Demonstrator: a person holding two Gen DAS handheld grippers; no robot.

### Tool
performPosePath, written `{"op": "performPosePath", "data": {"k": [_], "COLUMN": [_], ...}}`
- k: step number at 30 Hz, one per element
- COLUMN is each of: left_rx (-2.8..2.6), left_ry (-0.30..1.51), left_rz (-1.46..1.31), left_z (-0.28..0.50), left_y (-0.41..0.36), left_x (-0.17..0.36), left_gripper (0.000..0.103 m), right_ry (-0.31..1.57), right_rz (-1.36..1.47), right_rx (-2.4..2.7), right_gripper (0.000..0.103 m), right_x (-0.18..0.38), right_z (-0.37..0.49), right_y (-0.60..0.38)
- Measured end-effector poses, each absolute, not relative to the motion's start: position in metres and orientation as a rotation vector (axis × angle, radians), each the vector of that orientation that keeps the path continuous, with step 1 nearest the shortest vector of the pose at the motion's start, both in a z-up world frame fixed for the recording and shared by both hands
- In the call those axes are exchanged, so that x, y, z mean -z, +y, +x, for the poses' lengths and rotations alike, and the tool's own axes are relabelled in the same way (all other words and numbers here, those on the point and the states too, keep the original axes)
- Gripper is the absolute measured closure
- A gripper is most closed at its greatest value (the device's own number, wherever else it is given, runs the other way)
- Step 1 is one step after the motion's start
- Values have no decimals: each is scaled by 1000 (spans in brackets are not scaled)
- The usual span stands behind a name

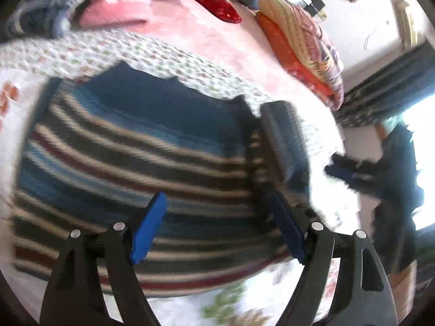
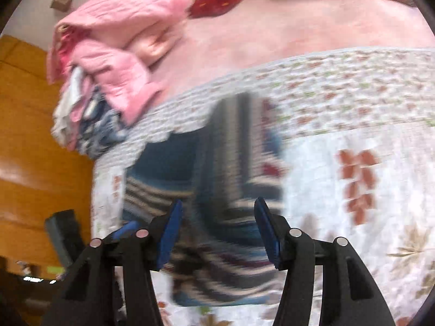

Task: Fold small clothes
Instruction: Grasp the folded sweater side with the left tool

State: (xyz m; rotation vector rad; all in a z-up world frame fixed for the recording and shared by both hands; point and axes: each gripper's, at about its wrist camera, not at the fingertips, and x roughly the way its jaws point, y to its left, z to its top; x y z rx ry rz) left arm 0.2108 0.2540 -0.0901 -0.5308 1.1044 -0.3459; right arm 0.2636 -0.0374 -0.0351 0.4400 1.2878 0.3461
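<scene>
A small striped sweater (image 1: 141, 163), with blue, dark, cream and maroon bands, lies flat on the white floral bedspread (image 1: 176, 57). One sleeve (image 1: 282, 146) lies along its right side. My left gripper (image 1: 217, 226) hovers over the sweater's lower part, open, with nothing between its blue pads (image 1: 148, 228). In the right wrist view the sweater (image 2: 217, 179) is blurred, with one part lying across the body. My right gripper (image 2: 218, 235) is open just above it and holds nothing. Both views are motion-blurred.
A heap of pink and blue clothes (image 2: 117, 43) sits at the bedspread's far corner, with a red item (image 2: 217, 2) beside it. Folded orange and yellow quilts (image 1: 304, 46) are stacked at the far right. An orange wooden cabinet (image 2: 32, 141) stands beside the bed. A person in dark clothing (image 1: 397, 179) stands by a bright window.
</scene>
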Motion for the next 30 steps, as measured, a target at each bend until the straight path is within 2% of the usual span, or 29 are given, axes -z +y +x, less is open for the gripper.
{"op": "performPosePath", "data": {"k": [9, 18, 20, 23, 25, 26, 27, 30], "left_rx": [367, 357, 359, 332, 313, 304, 303, 342], "left_ry": [1184, 1235, 1235, 1228, 1228, 1226, 1223, 1190], "left_rz": [-517, -468, -440, -361, -325, -308, -305, -371], "left_z": [243, 258, 261, 264, 269, 269, 269, 267], "left_y": [179, 146, 138, 128, 122, 120, 121, 124], "left_x": [109, 121, 120, 116, 113, 111, 109, 99], "left_gripper": [25, 26, 30, 52, 73, 75, 83, 87], "right_ry": [1392, 1402, 1407, 1423, 1429, 1432, 1433, 1437], "right_rz": [451, 507, 520, 520, 518, 518, 519, 516], "right_rx": [-220, -182, -178, -164, -153, -148, -142, -141], "right_gripper": [47, 47, 47, 47, 47, 47, 47, 47], "right_x": [77, 81, 81, 83, 84, 85, 87, 87], "right_z": [268, 270, 270, 271, 270, 270, 270, 269], "right_y": [-72, -89, -92, -96, -96, -96, -96, -93]}}
